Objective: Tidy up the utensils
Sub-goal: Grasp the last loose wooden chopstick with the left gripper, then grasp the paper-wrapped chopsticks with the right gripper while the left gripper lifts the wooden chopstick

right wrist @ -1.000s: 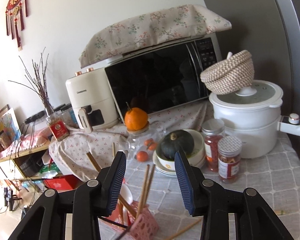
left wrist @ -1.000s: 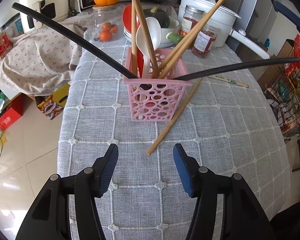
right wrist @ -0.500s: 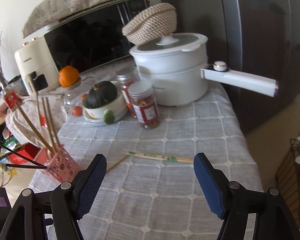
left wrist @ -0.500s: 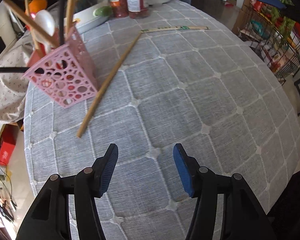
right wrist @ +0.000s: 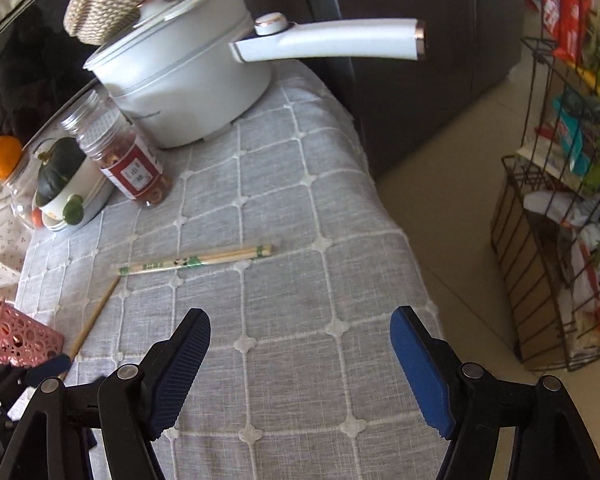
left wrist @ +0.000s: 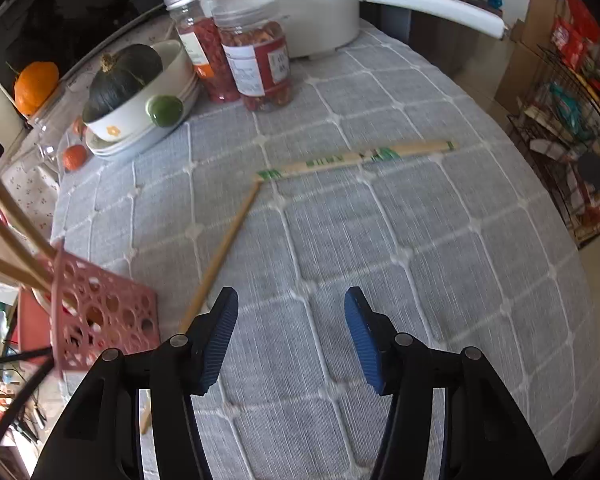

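Chopsticks (right wrist: 196, 261) — paper-sleeved, green-printed

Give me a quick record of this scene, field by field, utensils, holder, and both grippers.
Loose utensils: wrapped chopsticks and a bare chopstick, both flat on the tablecloth
Holder: pink basket, already holding wooden chopsticks
Left gripper: open, empty, above the cloth
Right gripper: open wide, empty
Background: white pot, jars, bowl with squash
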`<state>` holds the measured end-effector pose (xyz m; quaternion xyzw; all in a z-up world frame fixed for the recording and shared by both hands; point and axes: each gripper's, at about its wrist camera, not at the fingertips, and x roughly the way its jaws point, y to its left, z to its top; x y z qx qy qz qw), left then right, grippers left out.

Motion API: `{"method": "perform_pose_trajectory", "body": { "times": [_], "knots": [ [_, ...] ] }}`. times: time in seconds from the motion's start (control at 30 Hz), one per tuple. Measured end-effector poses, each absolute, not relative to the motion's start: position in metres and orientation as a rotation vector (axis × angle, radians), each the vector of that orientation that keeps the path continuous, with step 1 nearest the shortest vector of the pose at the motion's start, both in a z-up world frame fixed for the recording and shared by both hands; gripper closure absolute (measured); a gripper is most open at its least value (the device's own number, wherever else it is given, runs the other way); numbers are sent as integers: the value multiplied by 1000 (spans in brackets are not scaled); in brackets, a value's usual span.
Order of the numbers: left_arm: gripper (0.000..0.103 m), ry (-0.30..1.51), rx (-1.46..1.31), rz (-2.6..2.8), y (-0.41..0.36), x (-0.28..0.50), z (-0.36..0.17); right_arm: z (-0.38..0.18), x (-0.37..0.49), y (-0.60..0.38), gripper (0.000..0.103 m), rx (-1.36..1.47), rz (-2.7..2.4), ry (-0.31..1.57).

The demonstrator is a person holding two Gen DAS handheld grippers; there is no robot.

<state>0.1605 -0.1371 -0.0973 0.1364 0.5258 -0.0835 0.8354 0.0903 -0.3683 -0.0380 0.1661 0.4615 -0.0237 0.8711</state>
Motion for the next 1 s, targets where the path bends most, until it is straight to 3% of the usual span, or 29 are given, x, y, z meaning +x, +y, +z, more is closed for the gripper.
{"method": "perform_pose_trajectory", "body": {
  "times": [0.1, 0.17, 0.27, 0.5, 0.57, 0.73, 1.0],
  "knots": [
    [51, 1090, 278, -142, -135, 194, -95, -49, 95, -377, 24, 407, -67, 1014],
    [63, 1102, 272, -101, -130, 212, -100, -58, 98, -378, 24, 440, -66, 1057],
    [71, 1150, 240, -78, -125, 230, -116, -65, 104, -380, 24, 491, -42, 1091],
    [73, 1154, 232, -53, -120, 238, -135, -67, 109, -392, 24, 548, -72, 1082],
    [86, 1155, 196, -77, -118, 236, -136, -69, 110, -396, 24, 573, -80, 1085],
    [96, 1148, 230, -90, -125, 219, -139, -71, 111, -395, 24, 594, -85, 1095],
    [98, 1167, 232, -164, -132, 172, -133, -62, 111, -382, 24, 598, -60, 1077]
  ]
}}
